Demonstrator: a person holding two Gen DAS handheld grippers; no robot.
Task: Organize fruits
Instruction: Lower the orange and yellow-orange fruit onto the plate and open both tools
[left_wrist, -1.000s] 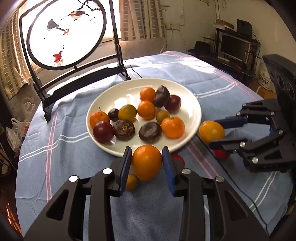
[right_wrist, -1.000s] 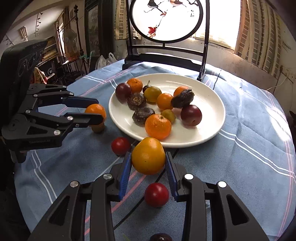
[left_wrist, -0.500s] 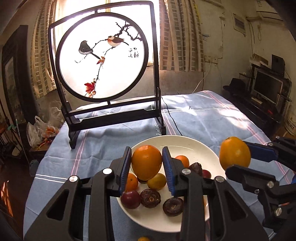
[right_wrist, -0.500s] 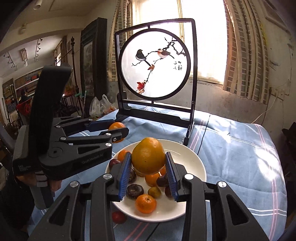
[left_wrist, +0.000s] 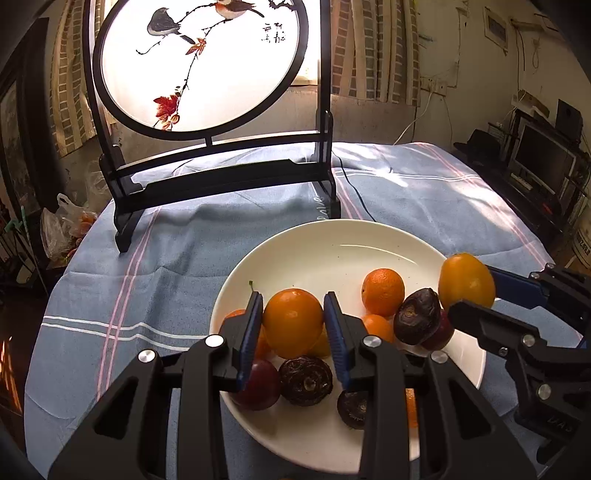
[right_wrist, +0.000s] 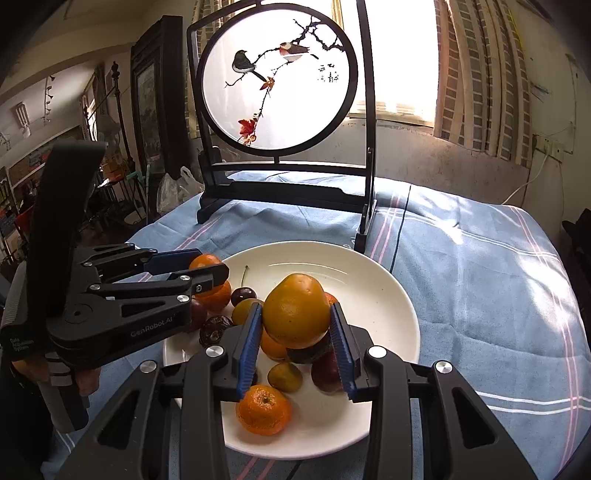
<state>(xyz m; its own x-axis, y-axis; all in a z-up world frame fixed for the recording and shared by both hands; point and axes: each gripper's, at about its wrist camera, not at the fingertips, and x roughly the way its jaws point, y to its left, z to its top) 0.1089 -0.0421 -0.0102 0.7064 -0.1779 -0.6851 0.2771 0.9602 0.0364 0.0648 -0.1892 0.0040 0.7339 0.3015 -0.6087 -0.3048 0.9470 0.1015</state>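
Both tongs (left_wrist: 293, 328) (right_wrist: 295, 326) apparently grip oranges (left_wrist: 293, 320) above plate (left_wrist: 332, 240).

A white plate (left_wrist: 369, 240) rests on a blue striped cloth and is partly filled with fruit heaped toward its near side. Small oranges (left_wrist: 382, 292), dark red plums (left_wrist: 258, 384), wrinkled brown fruits (left_wrist: 306, 380) and a yellow-green fruit (right_wrist: 284, 376) are seen touching one another; the far part of the plate is left bare. A stemmed tangerine (right_wrist: 263, 410) lies alone near the front rim. One round orange (left_wrist: 293, 322) is held above the left of the heap, clear of the plate. A larger yellow-orange fruit (right_wrist: 297, 311), slightly pear-shaped, is held above the right of the heap.
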